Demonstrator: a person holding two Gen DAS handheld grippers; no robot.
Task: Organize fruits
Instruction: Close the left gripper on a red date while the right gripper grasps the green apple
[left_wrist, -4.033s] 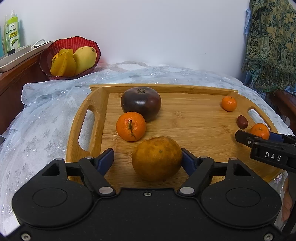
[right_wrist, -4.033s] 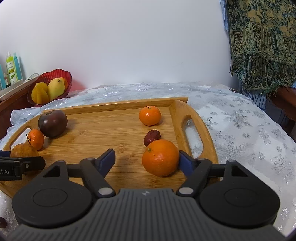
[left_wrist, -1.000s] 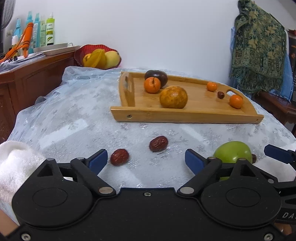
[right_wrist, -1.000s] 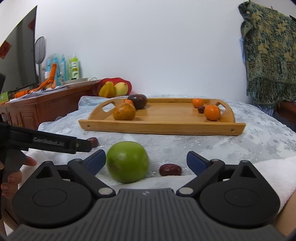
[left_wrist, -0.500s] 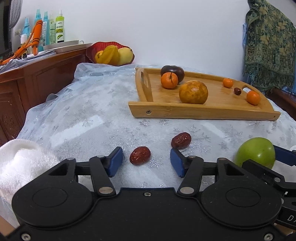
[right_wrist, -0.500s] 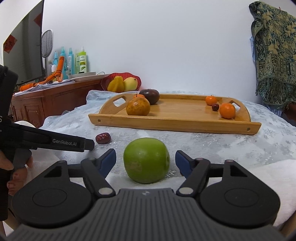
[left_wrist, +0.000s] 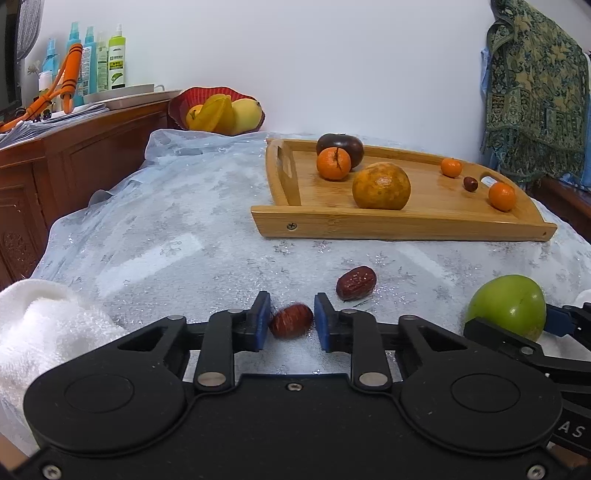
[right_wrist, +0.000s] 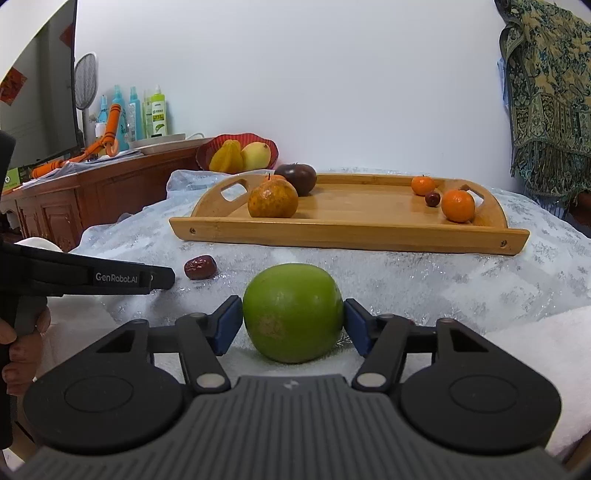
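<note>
Gripping date (left_wrist: 291, 320) in left hand-held gripper (left_wrist: 291, 322), long axis crosswise; right hand-held gripper (right_wrist: 293, 319) closing on green fruit (right_wrist: 293, 312); tray (left_wrist: 388, 223) lying beyond, upper right.

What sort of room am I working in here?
Most likely a lived-in home room, not a lab: a wooden sideboard cluttered with spray bottles, a red fruit bowl, a patterned shawl hanging by the wall, and a glittery cloth under the wooden tray.
</note>
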